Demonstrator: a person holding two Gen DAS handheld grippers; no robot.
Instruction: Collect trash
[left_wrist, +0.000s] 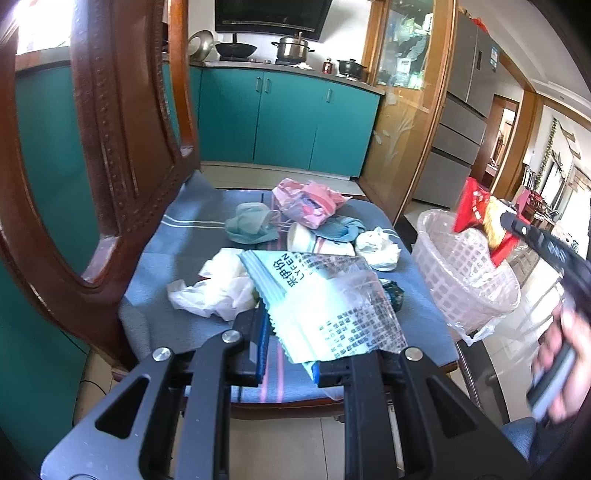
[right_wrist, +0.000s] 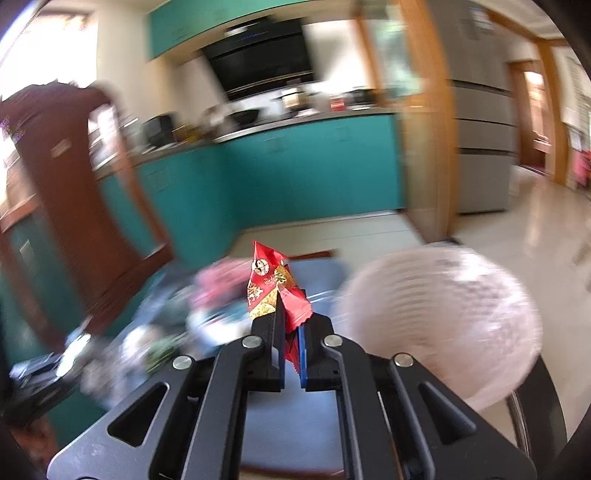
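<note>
Left claw, low in the frame's centre, grips the near edge of a clear printed plastic bag, which lies over the chair cushion. Beyond it sit crumpled white plastic, a paper cup, a green mask and a pink wrapper. At the right edge, the right claw is clamped on a red snack wrapper, held over the lined pink basket just beside the cushion. Teal cabinets fill the upper background.
</note>
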